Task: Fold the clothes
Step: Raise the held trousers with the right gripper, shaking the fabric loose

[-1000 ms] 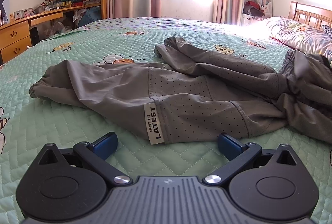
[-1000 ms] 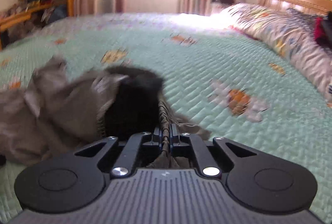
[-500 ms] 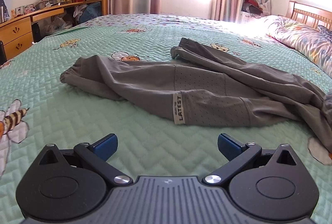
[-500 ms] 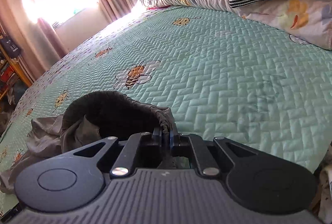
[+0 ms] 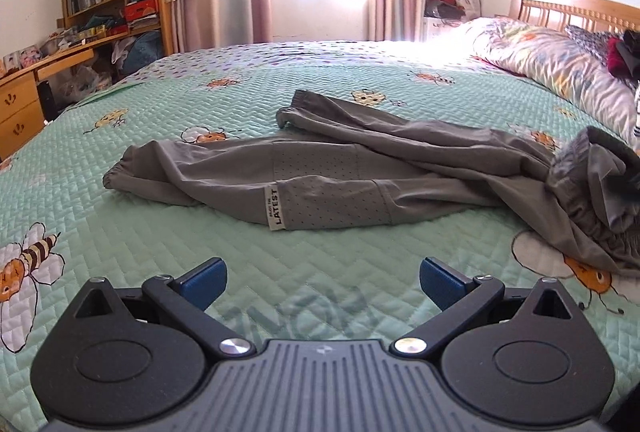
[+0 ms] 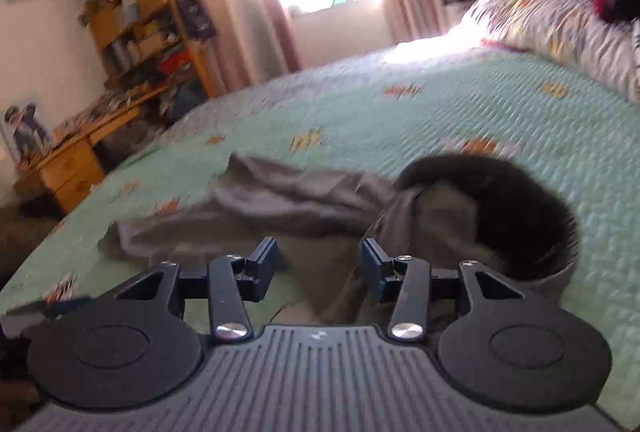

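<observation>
Found the right gripper (image 6: pixel 318 264) opening, blue pads apart, loose cloth of the grey perforated jogger trousers (image 6: pixel 280 208) lying between them and seemingly pressed by neither, though blur left that unsure. Saw the dark-lined elastic waistband (image 6: pixel 500 216) bunched at 2 o'clock of those pads. Found the left gripper (image 5: pixel 322 284) spread wide and empty, hovering over the mint-green quilted bedspread (image 5: pixel 160 252). Saw the trousers sprawled at 12 o'clock of it, one cuff out at 10 o'clock, the other further back, waist crumpled at 3 o'clock, white "LATEST" label (image 5: pixel 275 208) nearest. Judged the spreading-flat step unfinished. Called for lifting clear without snagging a fold, then pinching both waistband corners, tugging the heap taut, and laying one leg squarely over the other before any crease.
</observation>
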### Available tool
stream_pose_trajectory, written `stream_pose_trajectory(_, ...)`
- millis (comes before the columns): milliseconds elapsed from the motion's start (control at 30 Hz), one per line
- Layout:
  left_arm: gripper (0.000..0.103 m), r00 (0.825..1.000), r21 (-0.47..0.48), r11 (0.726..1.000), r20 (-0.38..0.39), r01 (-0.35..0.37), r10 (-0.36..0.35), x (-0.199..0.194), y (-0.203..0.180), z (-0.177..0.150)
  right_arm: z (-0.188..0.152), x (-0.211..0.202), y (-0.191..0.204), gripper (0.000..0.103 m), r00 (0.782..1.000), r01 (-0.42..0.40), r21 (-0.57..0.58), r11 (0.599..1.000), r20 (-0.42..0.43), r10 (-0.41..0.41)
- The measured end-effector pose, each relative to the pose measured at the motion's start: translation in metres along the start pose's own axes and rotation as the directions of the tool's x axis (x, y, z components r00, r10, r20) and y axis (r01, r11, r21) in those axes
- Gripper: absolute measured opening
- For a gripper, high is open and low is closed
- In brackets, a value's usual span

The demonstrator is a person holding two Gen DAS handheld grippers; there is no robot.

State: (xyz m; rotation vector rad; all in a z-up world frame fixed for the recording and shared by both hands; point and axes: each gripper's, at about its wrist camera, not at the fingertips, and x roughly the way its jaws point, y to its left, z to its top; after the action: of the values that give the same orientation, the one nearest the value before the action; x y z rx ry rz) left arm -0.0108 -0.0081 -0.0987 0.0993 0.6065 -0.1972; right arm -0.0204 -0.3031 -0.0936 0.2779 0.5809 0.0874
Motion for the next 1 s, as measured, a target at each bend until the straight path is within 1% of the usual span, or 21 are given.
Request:
stream_pose_trajectory(33, 0.102, 1.0, 0.011, 1.0, -0.001, -0.003, 0.003, -0.003, -0.002, -0.001, 0.004, 0.01, -0.01, 0.047, 0.998, 0.054, 0.013, 0.998, -0.012, -0.054)
stream_pose_trajectory(67, 0.102, 1.0, 0.017, 1.0, -0.001, -0.008, 0.008, -0.005, -0.002, -0.001, 0.01, 0.016, -0.024, 0.045, 0.991, 0.134, 0.036, 0.99, 0.003, -0.134)
stream_pose_trajectory(100, 0.102, 1.0, 0.022, 1.0, -0.001, -0.013, 0.013, -0.007, -0.001, -0.002, 0.017, 0.021, -0.037, 0.037, 0.977, 0.212, 0.06, 0.975, 0.016, -0.214)
stream_pose_trajectory(133, 0.102, 1.0, 0.022, 1.0, 0.001, -0.019, 0.019, -0.009, 0.0, -0.003, 0.026, 0.018, -0.053, 0.035, 0.963, 0.257, 0.116, 0.959, 0.054, -0.265)
stream_pose_trajectory(167, 0.102, 1.0, 0.021, 0.999, 0.002, -0.024, 0.024, -0.011, 0.002, -0.004, 0.035, 0.008, -0.067, 0.036, 0.954, 0.261, 0.185, 0.947, 0.102, -0.283)
stream_pose_trajectory(200, 0.102, 1.0, 0.014, 1.0, 0.0, -0.028, 0.028, -0.011, 0.004, -0.004, 0.044, -0.003, -0.078, 0.036, 0.953, 0.24, 0.238, 0.941, 0.126, -0.275)
stream_pose_trajectory(233, 0.102, 1.0, 0.003, 1.0, -0.004, -0.029, 0.029, -0.009, 0.005, -0.004, 0.049, -0.011, -0.082, 0.037, 0.959, 0.211, 0.26, 0.942, 0.13, -0.251)
stream_pose_trajectory(267, 0.102, 1.0, -0.009, 1.0, -0.009, -0.029, 0.029, -0.007, 0.007, -0.004, 0.047, -0.016, -0.078, 0.038, 0.965, 0.192, 0.248, 0.95, 0.13, -0.229)
stream_pose_trajectory(333, 0.102, 0.999, -0.03, 0.999, -0.025, -0.023, 0.022, 0.0, 0.007, -0.004, 0.034, -0.026, -0.062, 0.049, 0.972, 0.17, 0.19, 0.967, 0.129, -0.196)
stream_pose_trajectory(433, 0.102, 0.999, -0.029, 1.0, -0.046, -0.001, -0.001, 0.007, 0.001, -0.007, 0.002, -0.037, -0.021, 0.049, 0.977, 0.144, 0.071, 0.987, 0.149, -0.153)
stream_pose_trajectory(500, 0.102, 0.999, 0.002, 1.0, -0.05, 0.006, -0.006, 0.007, -0.005, -0.01, -0.012, -0.037, 0.013, 0.05, 0.977, 0.124, -0.011, 0.992, 0.179, -0.12)
stream_pose_trajectory(567, 0.102, 0.999, 0.028, 1.0, -0.049, 0.008, -0.007, 0.006, -0.009, -0.012, -0.013, -0.02, 0.034, 0.054, 0.982, 0.106, -0.069, 0.992, 0.163, -0.094)
stream_pose_trajectory(633, 0.102, 0.999, 0.022, 1.0, -0.046, 0.003, -0.002, 0.005, -0.007, -0.011, -0.009, -0.001, 0.047, 0.055, 0.987, 0.098, -0.107, 0.989, 0.14, -0.083)
stream_pose_trajectory(667, 0.102, 0.999, 0.019, 1.0, -0.045, 0.001, 0.0, 0.004, -0.006, -0.011, -0.003, 0.01, 0.046, 0.055, 0.987, 0.107, -0.114, 0.988, 0.131, -0.091)
stream_pose_trajectory(767, 0.102, 0.999, 0.007, 1.0, -0.044, -0.008, 0.008, 0.003, -0.001, -0.011, 0.015, 0.05, 0.029, 0.055, 0.984, 0.167, -0.17, 0.971, 0.081, -0.156)
stream_pose_trajectory(800, 0.102, 0.999, 0.005, 1.0, -0.045, -0.012, 0.012, 0.005, 0.0, -0.011, 0.019, 0.06, 0.025, 0.055, 0.983, 0.183, -0.19, 0.965, 0.057, -0.175)
stream_pose_trajectory(867, 0.102, 0.999, 0.001, 1.0, -0.046, -0.02, 0.02, 0.007, 0.003, -0.011, 0.026, 0.071, 0.013, 0.054, 0.979, 0.203, -0.21, 0.956, 0.04, -0.199)
stream_pose_trajectory(900, 0.102, 0.999, 0.0, 1.0, -0.045, -0.024, 0.023, 0.009, 0.004, -0.01, 0.029, 0.073, 0.005, 0.054, 0.981, 0.195, -0.205, 0.959, 0.028, -0.194)
stream_pose_trajectory(1000, 0.102, 0.998, -0.004, 1.0, -0.055, -0.011, 0.011, 0.015, 0.001, -0.011, 0.028, 0.072, -0.003, 0.054, 0.993, 0.112, -0.182, 0.977, -0.024, -0.119)
